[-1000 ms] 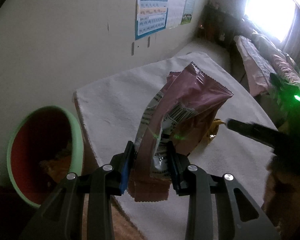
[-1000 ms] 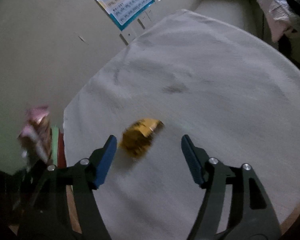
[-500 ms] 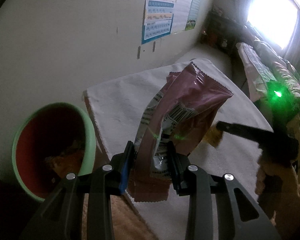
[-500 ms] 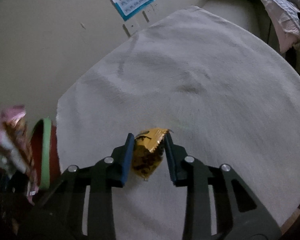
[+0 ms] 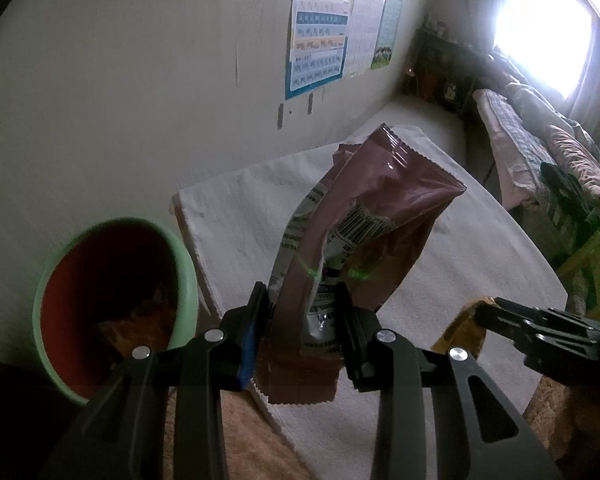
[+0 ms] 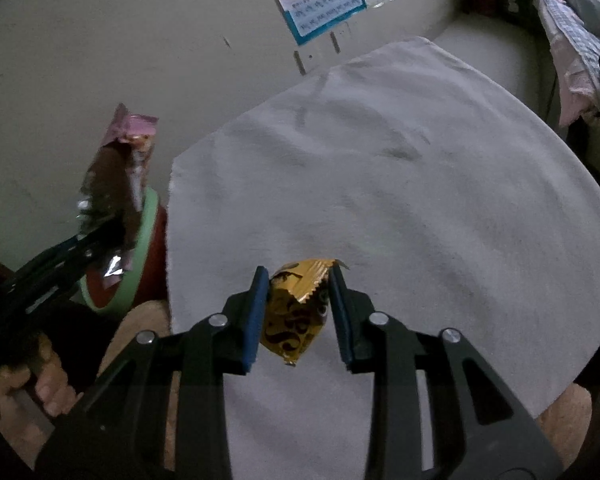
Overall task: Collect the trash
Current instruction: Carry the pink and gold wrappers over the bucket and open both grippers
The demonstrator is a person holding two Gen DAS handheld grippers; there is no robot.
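Two wrappers in hand. Our left gripper [image 5: 300, 320] pinches the maroon snack bag [image 5: 364, 236] low on its crimped end, so the bag stands up clear of the cloth, just beside the green-rimmed bin [image 5: 116, 304]. Our right gripper [image 6: 298, 312] squeezes the yellow wrapper [image 6: 296, 312] across its middle, pads pressing both sides, above the white cloth [image 6: 420, 184]. The bin sits off the table's left edge, so we judge both loads go there next; the bag is nearer.
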